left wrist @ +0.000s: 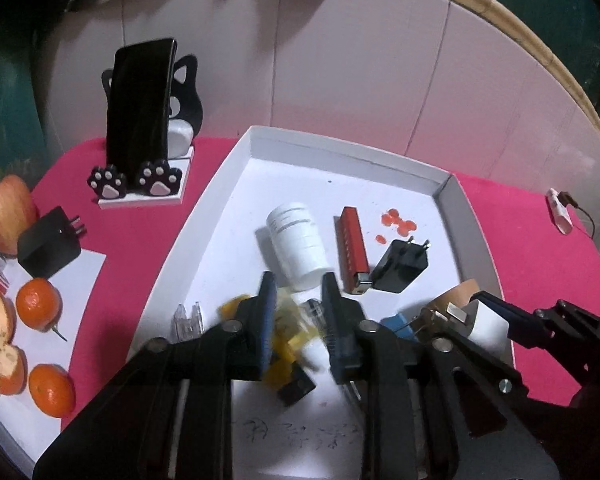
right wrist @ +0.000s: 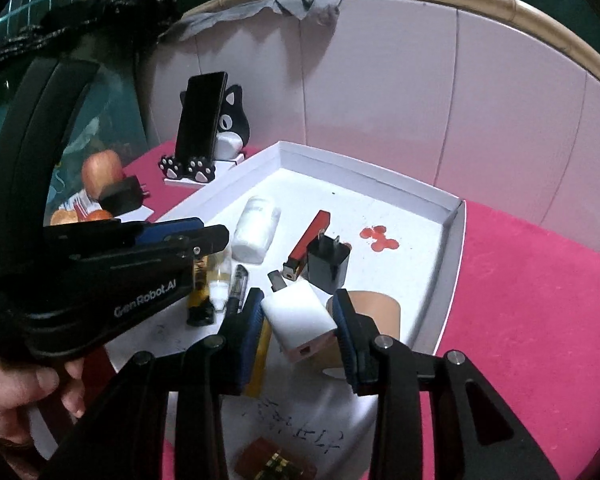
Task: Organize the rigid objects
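My left gripper hangs over the near part of the white tray with its jaws apart. A blurred yellow lighter with a black end is below and between them, and no pad presses on it. In the right wrist view that yellow lighter lies on the tray floor under the left gripper. My right gripper is shut on a white charger block, held just above the tray. From the left wrist view the right gripper is at the tray's right side with the white charger in it.
The tray holds a white bottle, a red lighter, a black charger, a brown tape roll and clear pens. On the pink cloth to the left are a phone on a cat stand, a black adapter, an apple and oranges.
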Available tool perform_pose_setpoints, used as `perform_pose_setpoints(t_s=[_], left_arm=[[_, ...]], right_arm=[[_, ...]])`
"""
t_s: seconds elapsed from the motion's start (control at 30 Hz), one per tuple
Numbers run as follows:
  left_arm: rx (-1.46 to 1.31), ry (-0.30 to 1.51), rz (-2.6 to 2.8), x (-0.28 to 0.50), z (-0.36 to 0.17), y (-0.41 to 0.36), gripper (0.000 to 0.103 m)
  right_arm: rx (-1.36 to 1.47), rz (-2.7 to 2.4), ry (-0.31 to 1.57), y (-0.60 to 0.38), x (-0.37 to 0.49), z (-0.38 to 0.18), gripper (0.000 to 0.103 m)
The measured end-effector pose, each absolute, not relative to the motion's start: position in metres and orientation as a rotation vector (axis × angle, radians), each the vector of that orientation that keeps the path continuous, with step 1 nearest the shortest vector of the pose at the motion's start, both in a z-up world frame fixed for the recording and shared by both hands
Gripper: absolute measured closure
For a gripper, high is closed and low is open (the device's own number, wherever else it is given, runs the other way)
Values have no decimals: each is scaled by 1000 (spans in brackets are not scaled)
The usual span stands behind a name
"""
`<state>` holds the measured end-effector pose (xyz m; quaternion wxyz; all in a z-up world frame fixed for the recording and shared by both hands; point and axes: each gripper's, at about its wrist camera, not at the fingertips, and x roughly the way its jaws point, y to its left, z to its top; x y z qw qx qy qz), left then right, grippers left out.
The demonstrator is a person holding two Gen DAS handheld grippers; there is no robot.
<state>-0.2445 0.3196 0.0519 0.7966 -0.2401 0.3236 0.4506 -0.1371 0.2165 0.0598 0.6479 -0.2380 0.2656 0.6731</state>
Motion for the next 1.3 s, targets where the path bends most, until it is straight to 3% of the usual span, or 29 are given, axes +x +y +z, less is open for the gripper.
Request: perform_pose_setpoints(t_s=[0.03, 0.1, 0.13, 0.2, 0.3, 0.73, 0.93, 1.3], left_arm=[[-517, 695, 971, -245, 52, 320, 45], [-509, 682, 990, -248, 53, 319, 14], [-503, 674, 997, -250, 55, 317, 8], [-490, 661, 1023, -254, 59, 313, 0], [-487, 621, 1054, -263, 66, 305, 0], [-329, 488, 1167, -271, 131, 225, 0], [-256, 442, 1154, -259, 157, 178, 0], [-249, 512, 1123, -248, 158, 140, 0]], right_arm=[[-540, 1529, 599, 215, -136, 59, 68], [-533, 1527, 578, 212, -136, 60, 59], [-529, 1528, 563, 209, -136, 62, 52], [-509, 1538, 534, 203, -135, 66, 12], [-505, 1534, 483, 195, -137, 70, 0], [-338, 1273, 265, 112, -110, 115, 0], [-240, 1241, 305, 78, -85, 122, 0], [-64, 1216, 391, 27, -46, 133, 0]])
